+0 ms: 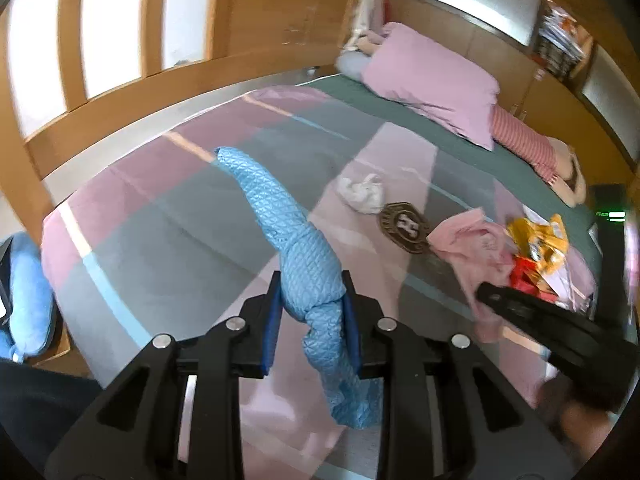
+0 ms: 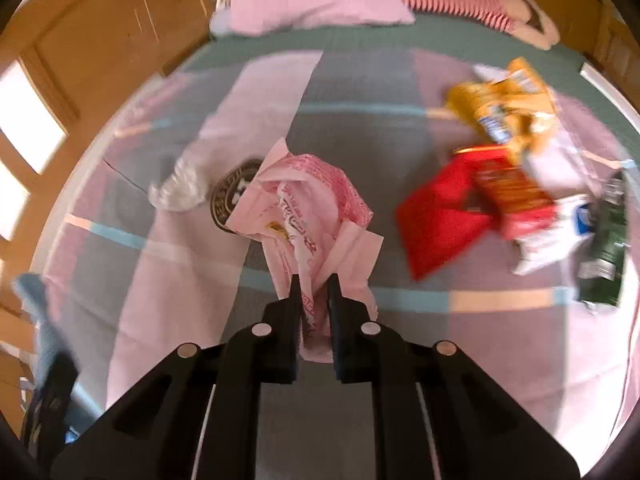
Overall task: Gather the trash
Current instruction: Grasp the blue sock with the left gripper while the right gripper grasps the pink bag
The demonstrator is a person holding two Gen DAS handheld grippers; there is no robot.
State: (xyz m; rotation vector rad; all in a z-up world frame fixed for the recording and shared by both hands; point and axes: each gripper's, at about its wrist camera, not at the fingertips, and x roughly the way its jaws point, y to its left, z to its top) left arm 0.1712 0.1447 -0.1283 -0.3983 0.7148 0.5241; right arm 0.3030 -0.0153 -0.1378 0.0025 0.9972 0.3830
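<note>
My left gripper [image 1: 310, 294] is shut on a twisted blue quilted bag [image 1: 280, 216] and holds it above the bed [image 1: 160, 248]. My right gripper [image 2: 314, 284] is shut on a crumpled pink plastic bag [image 2: 308, 200] with red print; it also shows in the left wrist view [image 1: 476, 248]. On the bed lie a crumpled white tissue [image 1: 360, 190], a round dark badge [image 1: 406, 226], a yellow snack wrapper [image 2: 504, 100], a red packet [image 2: 452, 216], a white bag [image 2: 548, 236] and a dark green wrapper [image 2: 606, 240]. The left gripper with the blue bag shows blurred at the right wrist view's left edge [image 2: 44, 344].
A pink pillow [image 1: 432, 76] and a striped plush doll [image 1: 532, 148] lie at the head of the bed. Wooden wardrobe doors [image 1: 280, 12] stand behind it. A blue cushion [image 1: 24, 300] sits beside the bed's left edge.
</note>
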